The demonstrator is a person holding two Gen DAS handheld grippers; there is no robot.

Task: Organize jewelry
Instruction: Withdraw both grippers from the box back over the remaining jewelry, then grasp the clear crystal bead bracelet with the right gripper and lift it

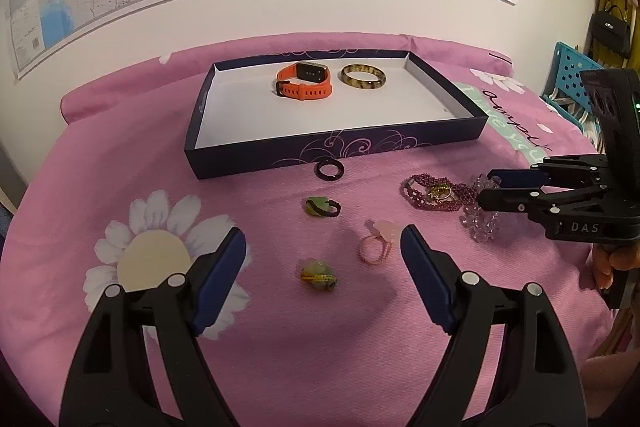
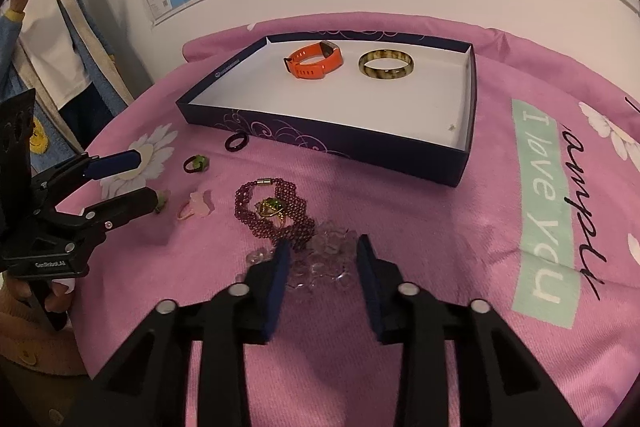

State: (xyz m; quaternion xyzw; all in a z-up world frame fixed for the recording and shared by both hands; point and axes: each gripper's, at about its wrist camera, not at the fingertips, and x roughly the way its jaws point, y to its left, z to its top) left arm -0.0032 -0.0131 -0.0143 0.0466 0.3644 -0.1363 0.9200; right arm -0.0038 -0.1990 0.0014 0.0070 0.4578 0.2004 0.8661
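Two items, watch (image 1: 304, 83) and bangle (image 1: 363, 78), already lay in the box (image 1: 336, 147); the rest sat loose on the bed (image 1: 120, 163). Nearest, the right gripper (image 2: 322, 251) had narrow jaws straddling the clear bead bracelet (image 2: 320, 269), pads not visibly pressing. Left gripper (image 1: 324, 251) hung wide over a yarn ring (image 1: 319, 275) and pink ring (image 1: 376, 245). Step looked like a bracelet pickup. Next: pinch, lift, carry to the box beyond.

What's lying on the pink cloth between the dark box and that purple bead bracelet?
Nothing: in the right wrist view, only bare pink cloth separates the box from the purple bead bracelet. The black ring lies off to the left.
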